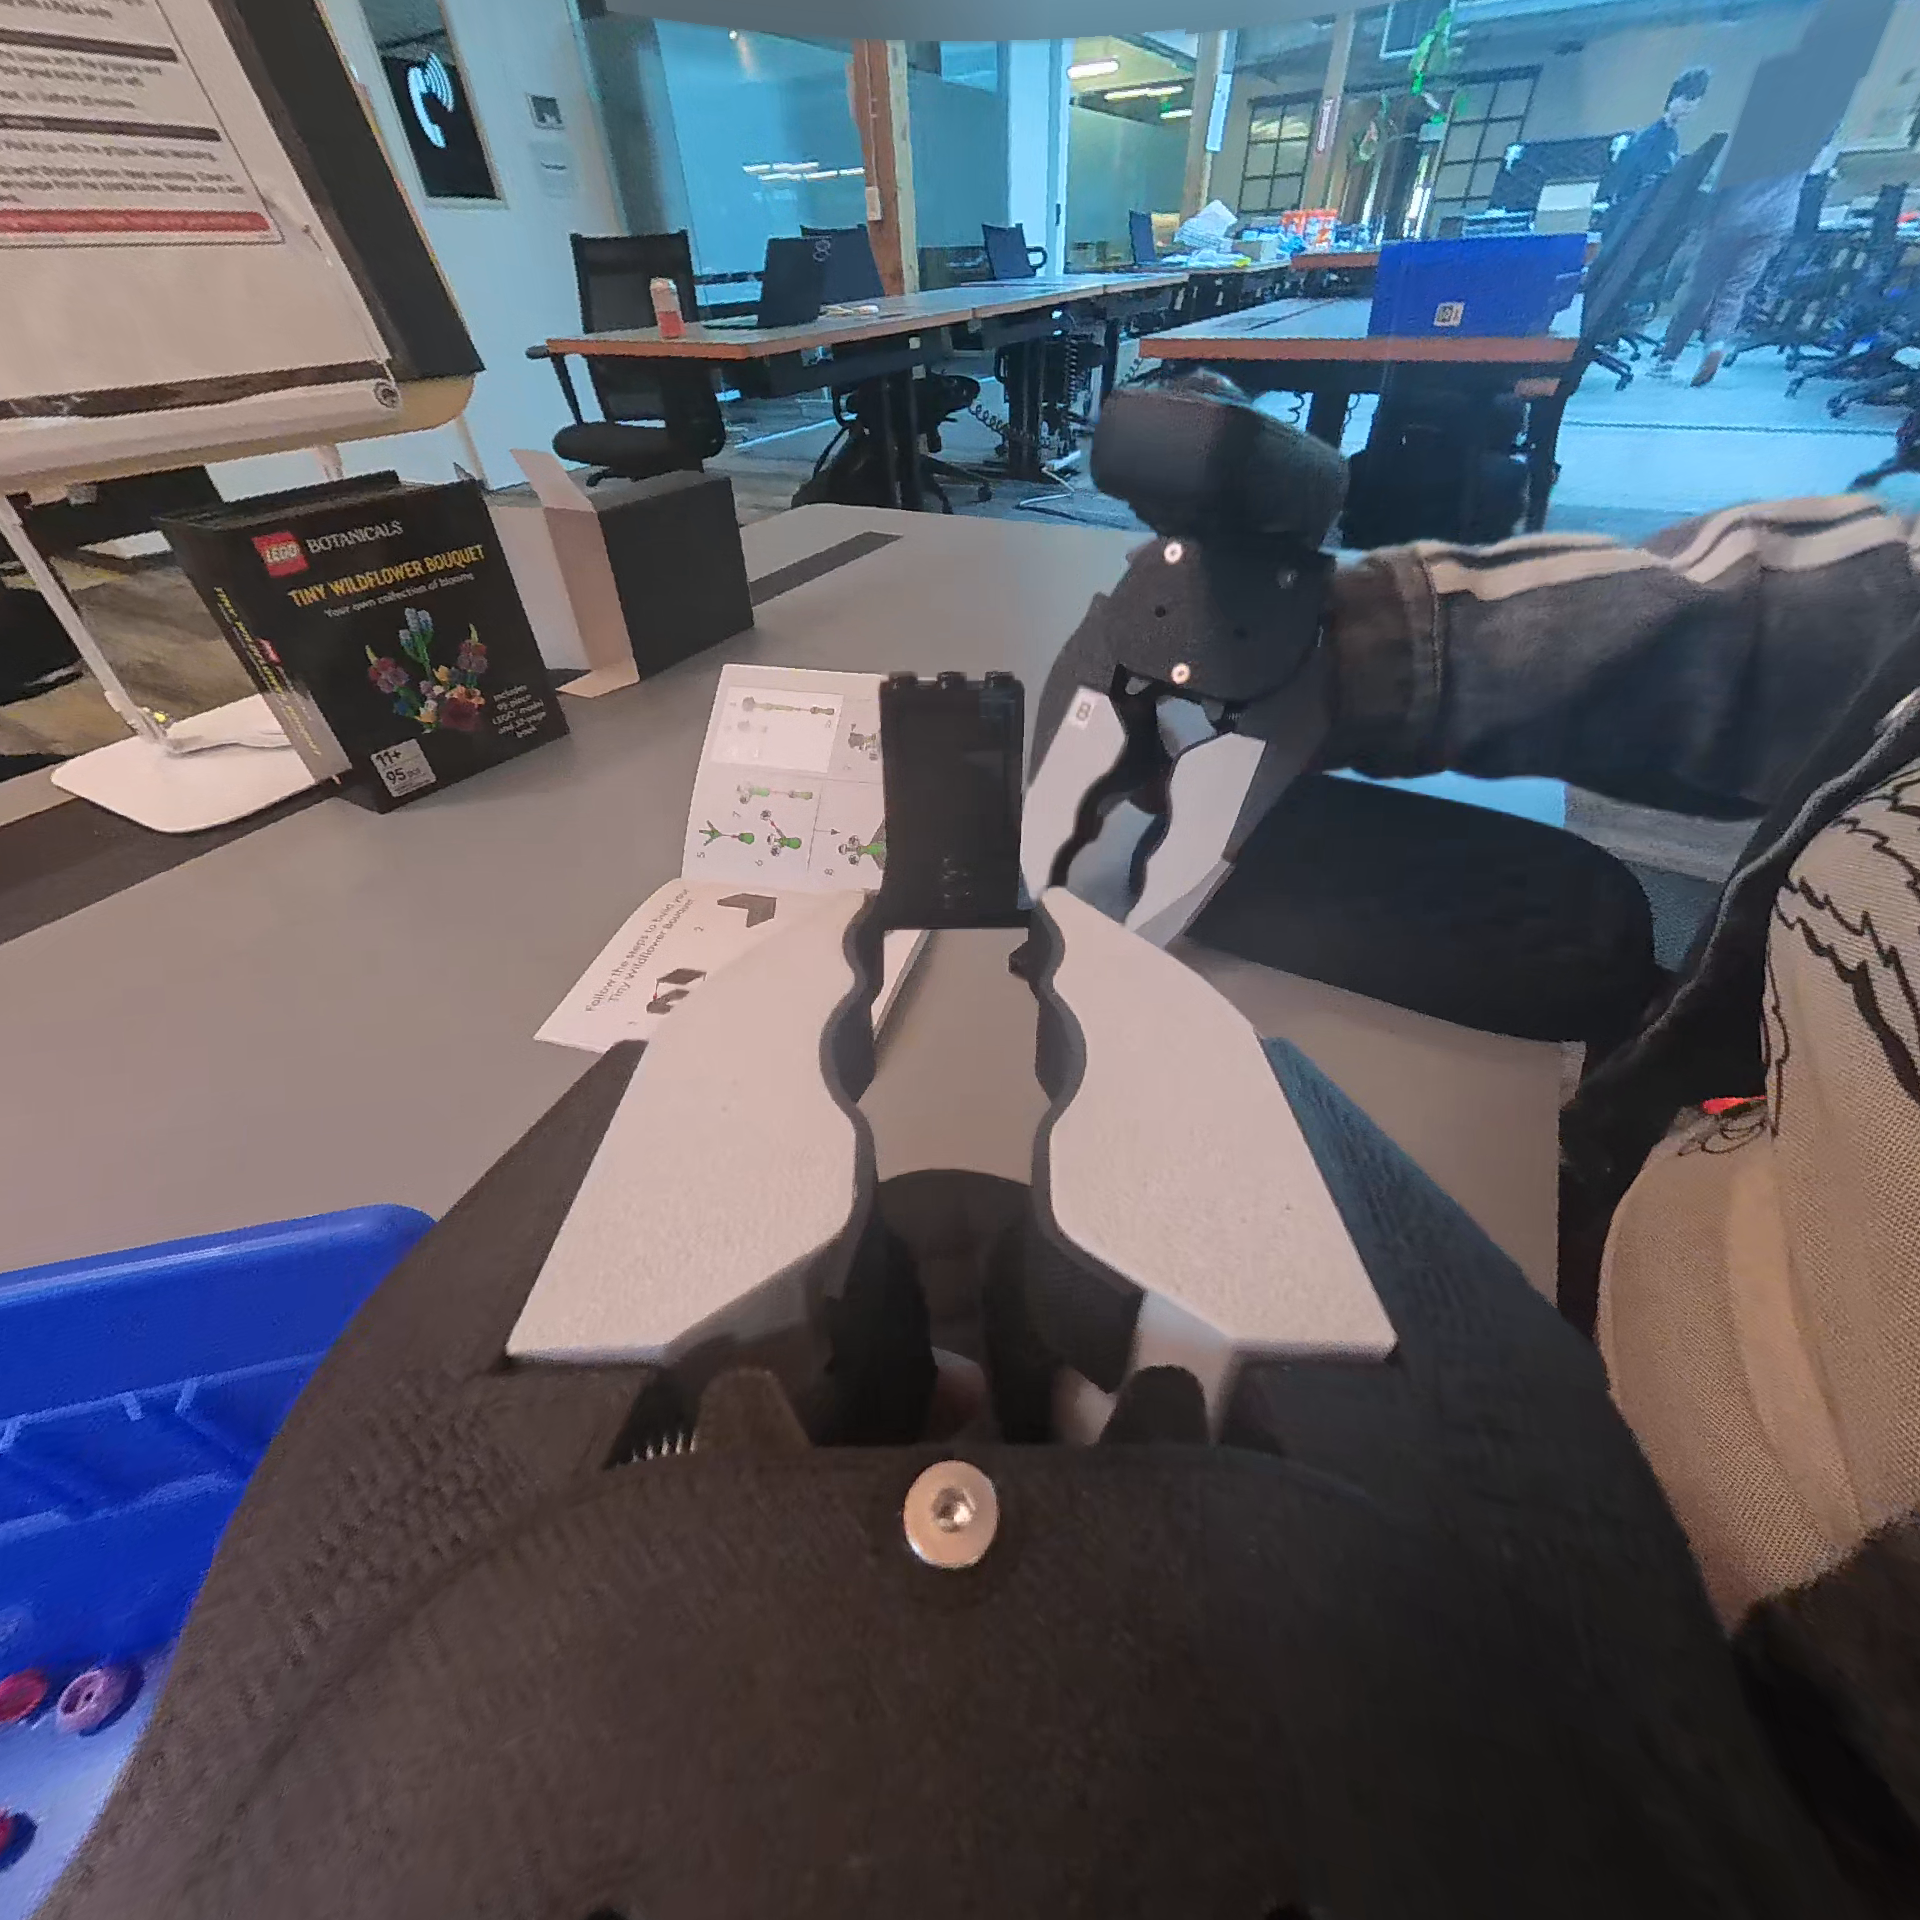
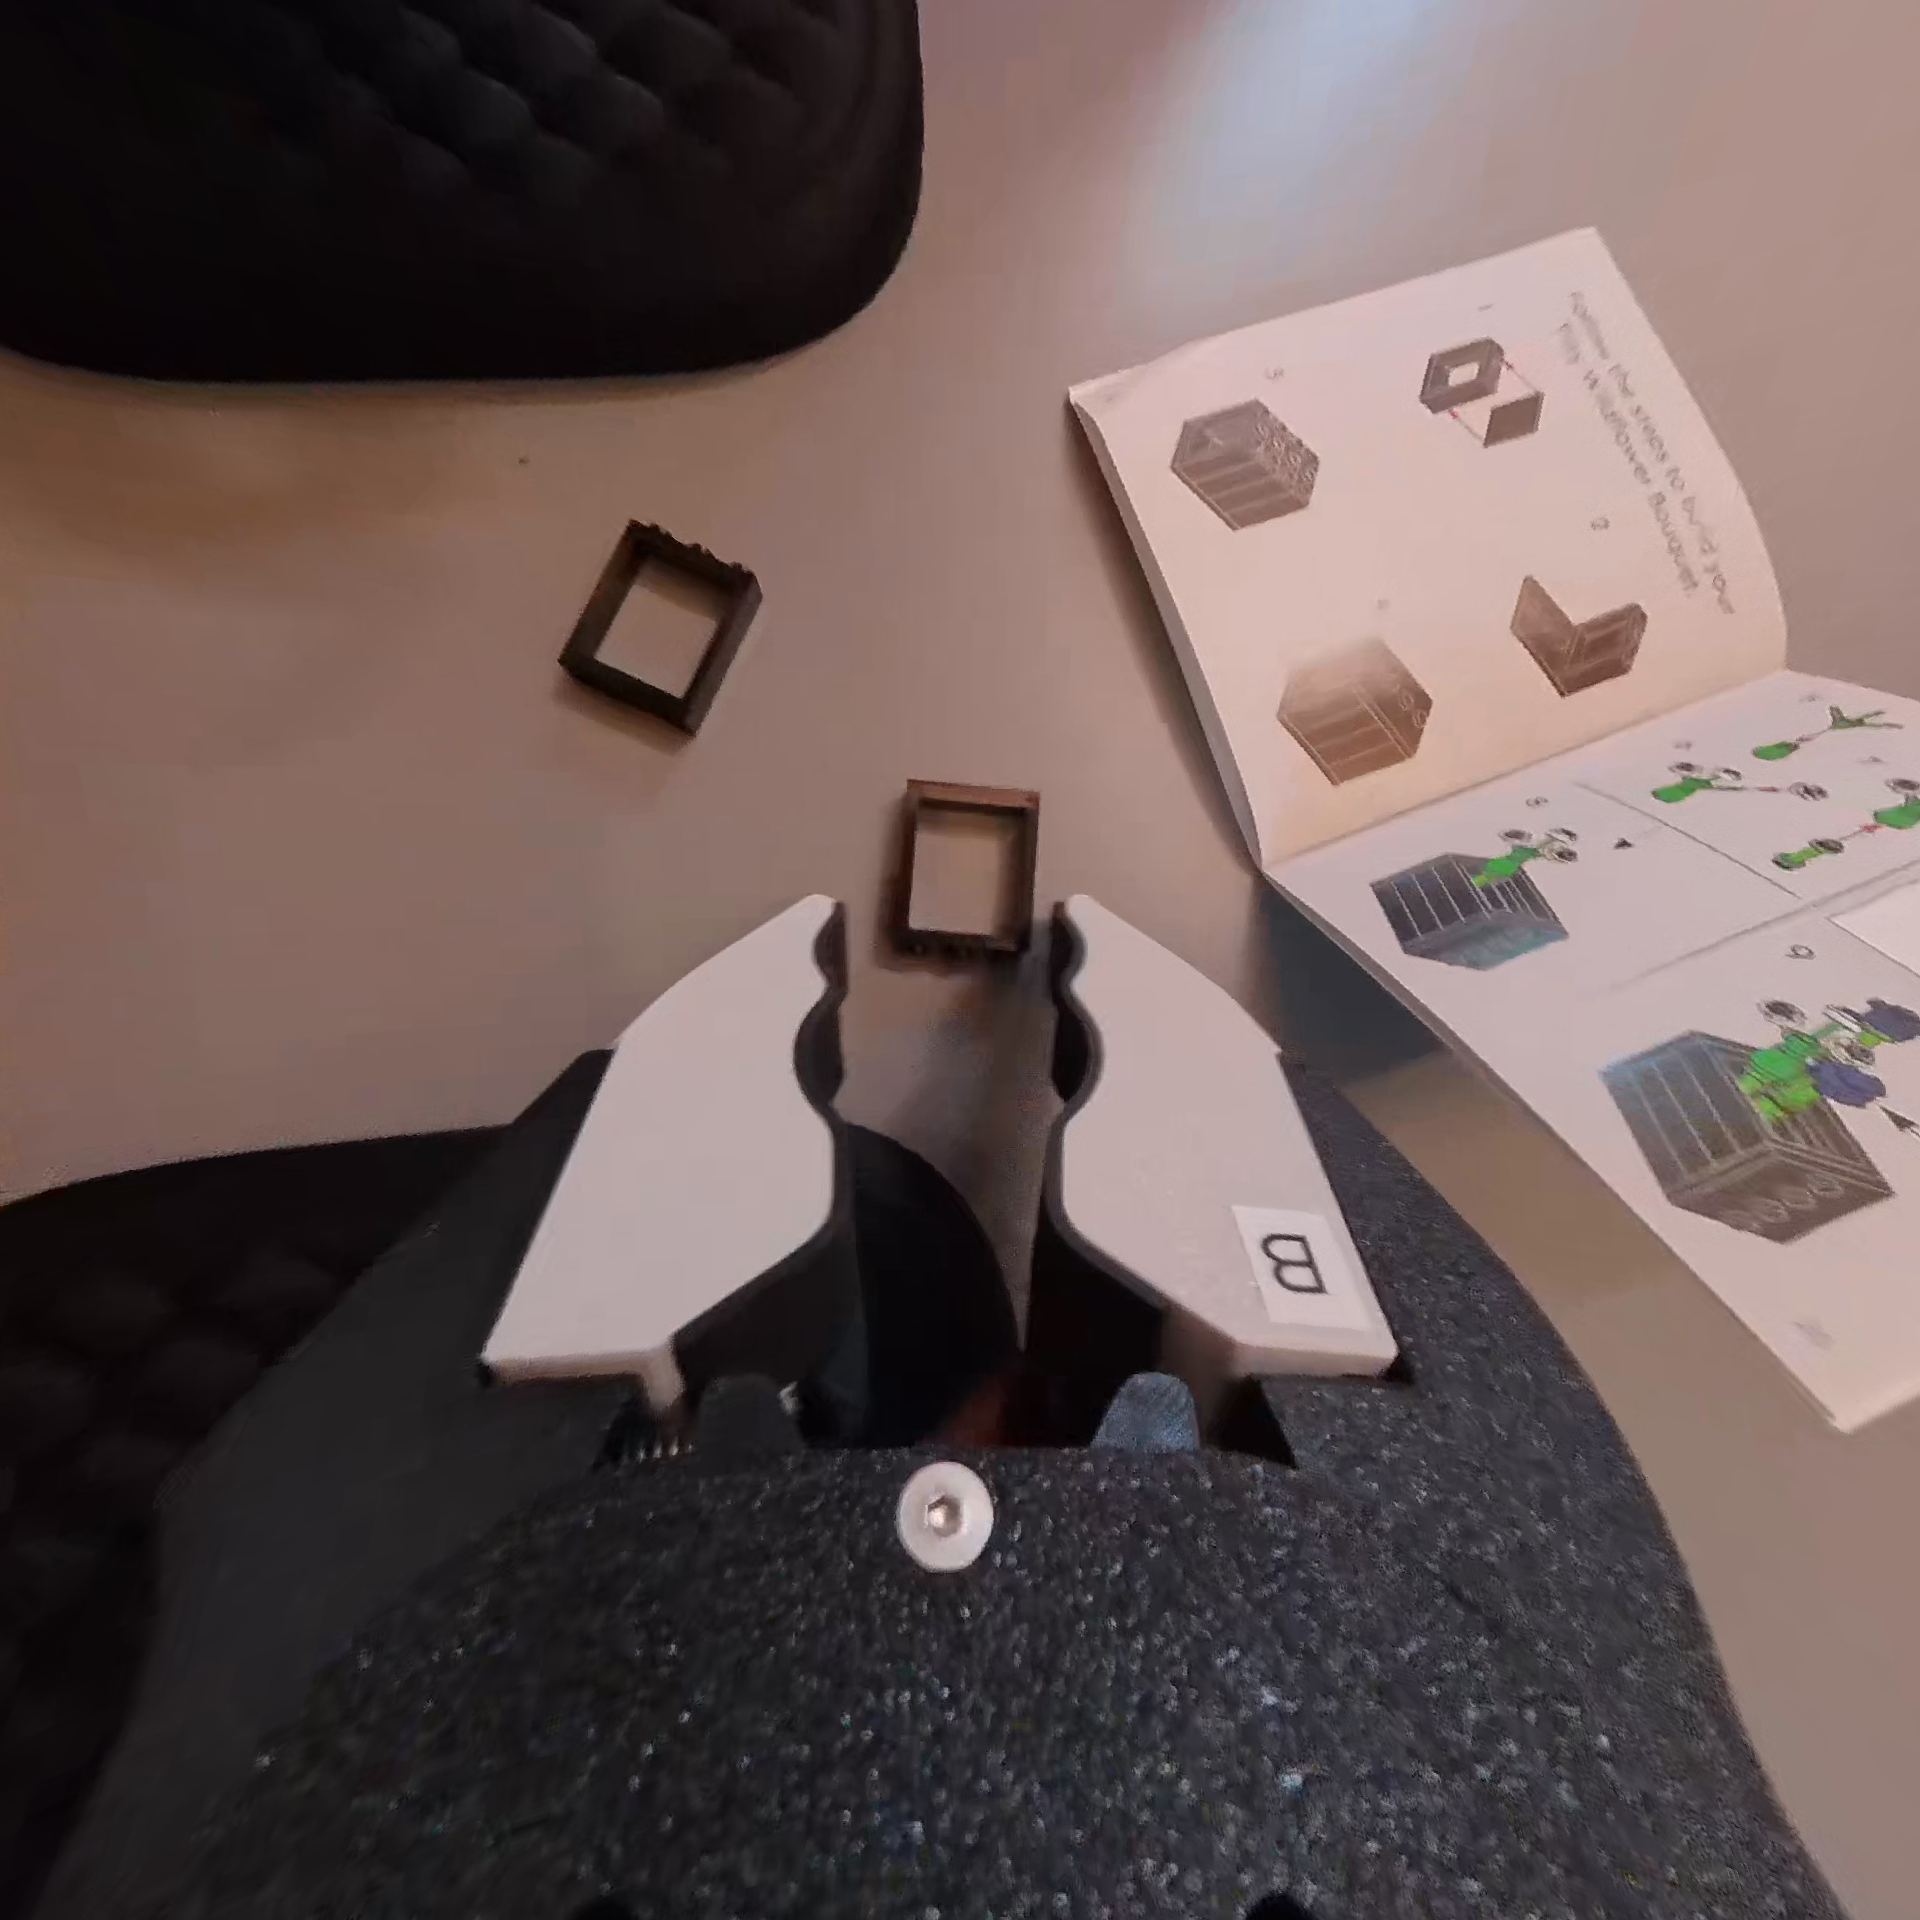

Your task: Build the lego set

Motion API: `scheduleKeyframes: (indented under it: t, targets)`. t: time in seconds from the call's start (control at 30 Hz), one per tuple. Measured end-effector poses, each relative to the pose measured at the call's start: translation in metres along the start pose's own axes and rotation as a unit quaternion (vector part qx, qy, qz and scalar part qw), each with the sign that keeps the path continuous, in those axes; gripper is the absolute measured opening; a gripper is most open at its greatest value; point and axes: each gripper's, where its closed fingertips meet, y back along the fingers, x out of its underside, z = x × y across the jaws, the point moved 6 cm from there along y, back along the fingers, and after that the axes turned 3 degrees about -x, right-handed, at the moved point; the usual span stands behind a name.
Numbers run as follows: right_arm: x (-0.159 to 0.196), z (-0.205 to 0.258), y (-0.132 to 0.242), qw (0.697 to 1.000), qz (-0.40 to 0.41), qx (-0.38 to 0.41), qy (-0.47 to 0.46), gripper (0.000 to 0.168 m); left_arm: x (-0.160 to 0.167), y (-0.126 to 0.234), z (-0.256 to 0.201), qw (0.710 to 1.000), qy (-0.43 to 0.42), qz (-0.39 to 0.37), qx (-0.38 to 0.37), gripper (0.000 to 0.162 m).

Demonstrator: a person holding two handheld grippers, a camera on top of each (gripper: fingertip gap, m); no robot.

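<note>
A black lego panel (image 1: 951, 805) stands upright, pinched between the tips of the left gripper (image 1: 951, 920), studs on top and raised above the grey counter (image 1: 312, 987). The right gripper (image 2: 948, 920) hangs just over that counter with its fingers (image 2: 717, 1091) spread and holding nothing — a small black frame piece (image 2: 966, 883) lies flat directly ahead of the gap between the tips, its long axis roughly in line with the fingers and its studded edge nearest them. By these views the right gripper is plainly the nearer to it, and the fingers look to need only a short advance to straddle its two long sides. A second, larger-looking frame (image 2: 660, 629) lies flat farther off to the left, well apart from the first. The open instruction booklet (image 2: 1455, 623) lies to the right, clear of the approach; black padded cushions (image 2: 416, 177) sit at the upper left and lower left. Nothing stands between the fingers and the near frame. Beyond, the set's black box (image 1: 416, 644) stands upright, and a blue parts tray (image 1: 156, 1403) sits at the left gripper's side.
</note>
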Motion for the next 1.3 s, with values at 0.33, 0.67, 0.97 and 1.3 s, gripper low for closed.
scheduleKeyframes:
  t: [0.33, 0.67, 0.97, 1.3]
  targets:
    - [0.026, 0.018, 0.086, 0.989, 0.142, -0.004, -0.039, 0.024, -0.001, -0.008, -0.009, 0.999, -0.006, -0.001, 0.037, 0.027]
    - [0.064, 0.042, 0.092, 0.99, 0.138, -0.031, -0.021, 0.041, -0.005, -0.025, -0.026, 0.997, -0.033, 0.022, 0.065, 0.027]
    - [0.095, 0.068, 0.11, 0.941, -0.291, 0.057, -0.16, 0.041, -0.013, -0.038, -0.034, 0.996, -0.038, 0.019, 0.077, 0.027]
    - [0.101, 0.062, 0.091, 0.968, -0.181, 0.089, -0.147, 0.036, -0.018, -0.057, -0.043, 0.993, -0.059, 0.02, 0.104, 0.027]
